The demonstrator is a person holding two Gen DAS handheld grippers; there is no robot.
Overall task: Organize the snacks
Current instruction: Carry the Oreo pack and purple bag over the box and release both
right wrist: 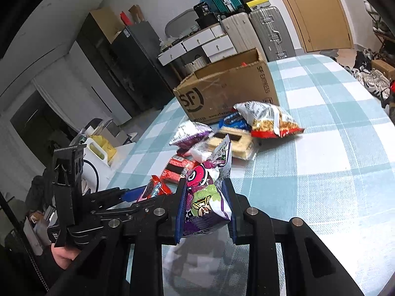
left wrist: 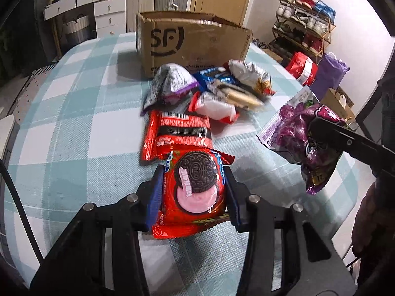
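We have the left gripper (left wrist: 193, 192) clenched on the red Oreo packet (left wrist: 195, 190), its blue fingers (left wrist: 154, 197) pressing the two long edges at the near end of the snack pile; whether the packet rests on the checked cloth of the desk (left wrist: 74, 123) or is just off it we cannot tell. The right gripper (right wrist: 205, 209) is clenched on the purple candy bag (right wrist: 207, 197), held off the desk at the right, well apart from the pile. Remaining snacks lie between us and the SF cardboard box (left wrist: 192, 42) at the far side: a longer red biscuit pack (left wrist: 177, 133), a silver-and-purple pouch (left wrist: 170, 81), a white-and-red sachet (left wrist: 214, 108), a clear-wrapped wafer block (left wrist: 237, 93), a blue pack (left wrist: 209, 74) and a silver noodle-style bag (right wrist: 269, 118). Judgement: the box is the likely destination. Handling notes: the Oreo packet looks light, moderately stiff from the biscuits inside, film slippery, contents fragile, so a side grip across the middle with modest squeeze suits it. The candy bag is soft and lumpy; it sags below the fingers, so a grip on the body rather than the seam should hold better.
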